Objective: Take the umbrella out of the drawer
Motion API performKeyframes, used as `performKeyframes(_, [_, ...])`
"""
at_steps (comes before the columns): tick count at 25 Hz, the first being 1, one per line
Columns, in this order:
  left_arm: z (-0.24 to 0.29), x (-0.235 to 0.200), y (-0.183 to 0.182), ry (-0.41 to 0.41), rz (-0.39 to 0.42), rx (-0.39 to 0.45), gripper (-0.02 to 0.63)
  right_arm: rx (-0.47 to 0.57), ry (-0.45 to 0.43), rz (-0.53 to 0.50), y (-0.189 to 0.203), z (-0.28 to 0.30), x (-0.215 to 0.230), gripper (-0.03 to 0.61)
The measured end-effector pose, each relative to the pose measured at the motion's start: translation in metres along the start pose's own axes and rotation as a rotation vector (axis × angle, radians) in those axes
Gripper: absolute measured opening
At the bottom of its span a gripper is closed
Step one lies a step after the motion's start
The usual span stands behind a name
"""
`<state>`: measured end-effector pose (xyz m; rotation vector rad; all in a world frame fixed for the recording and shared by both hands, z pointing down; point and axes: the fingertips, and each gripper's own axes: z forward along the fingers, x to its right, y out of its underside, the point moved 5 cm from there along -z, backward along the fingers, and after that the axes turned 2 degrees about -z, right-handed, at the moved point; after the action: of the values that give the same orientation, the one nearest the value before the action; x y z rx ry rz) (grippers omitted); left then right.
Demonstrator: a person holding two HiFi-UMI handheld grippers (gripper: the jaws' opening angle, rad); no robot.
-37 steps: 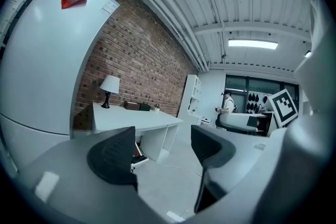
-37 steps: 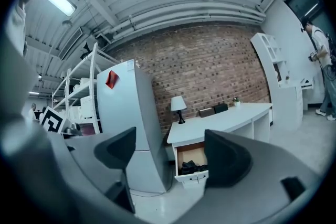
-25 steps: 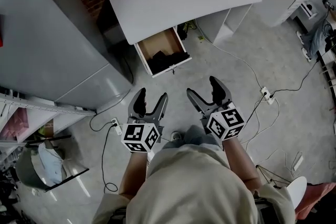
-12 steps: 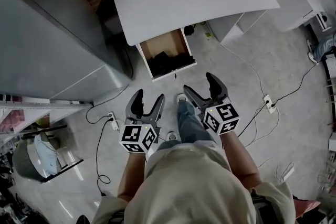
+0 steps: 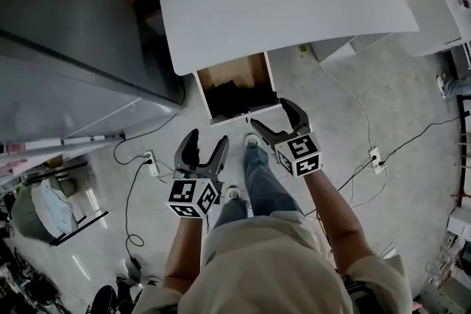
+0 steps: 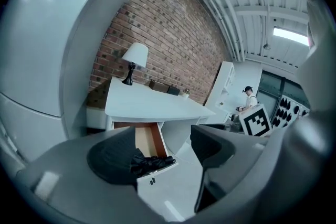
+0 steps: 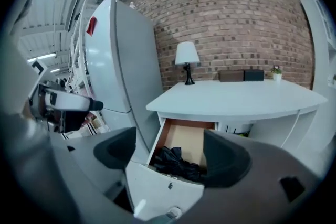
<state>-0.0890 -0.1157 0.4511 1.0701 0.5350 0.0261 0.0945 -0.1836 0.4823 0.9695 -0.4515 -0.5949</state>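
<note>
Nothing in the right tongs (image 5: 271,115): jaws spread wide and empty, hanging near the front panel of the drawer (image 5: 239,114). Same with the left tongs (image 5: 207,140), also released and bare, lower and to the left, farther back from the drawer. Straight ahead of both, inside the open drawer under the desk (image 5: 280,4) and up against the front panel: the umbrella (image 7: 176,161), folded, black and rumpled. Lying flat, long axis across the drawer, parallel to the front panel, side to side in the head view. No telling which end carries the handle; too dark and bunched. Likely to go wrong in three ways. Closing on a loose fold of cloth rather than the shaft, then slipping free or sagging open on the lift. Knocking a jaw against the front panel, or against the desk edge overhanging the back of the drawer, on a low forward approach. Catching one end on a side wall if raised tilted, given a length taking up much of the drawer's width. Farther out, a power strip (image 5: 375,157) on the floor off to the right, perhaps a snag for a foot when stepping closer.
</note>
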Motion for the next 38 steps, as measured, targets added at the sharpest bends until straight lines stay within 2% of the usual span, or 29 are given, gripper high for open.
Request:
performKeyframes(15, [0.060, -0.037, 0.015, -0.096, -0.076, -0.006, 0.318, -0.346, -0.218, -0.210, 0.093, 0.137, 0.052, 0.383])
performKeyframes(23, [0.074, -0.047, 0.034, -0.125, -0.137, -0.048, 0.318, -0.533, -0.371, -0.384, 0.136, 0.190, 0.059, 0.382])
performKeyframes(28, [0.079, -0.065, 0.044, -0.156, -0.154, -0.047, 0.318, -0.639, -0.483, -0.497, 0.159, 0.220, 0.054, 0.377])
performKeyframes(31, [0.080, -0.070, 0.053, -0.172, -0.163, -0.063, 0.318, -0.692, -0.539, -0.556, 0.171, 0.232, 0.051, 0.352])
performKeyframes(38, [0.082, -0.076, 0.068, -0.194, -0.183, -0.090, 0.318, -0.830, -0.709, -0.794, 0.202, 0.252, 0.043, 0.307])
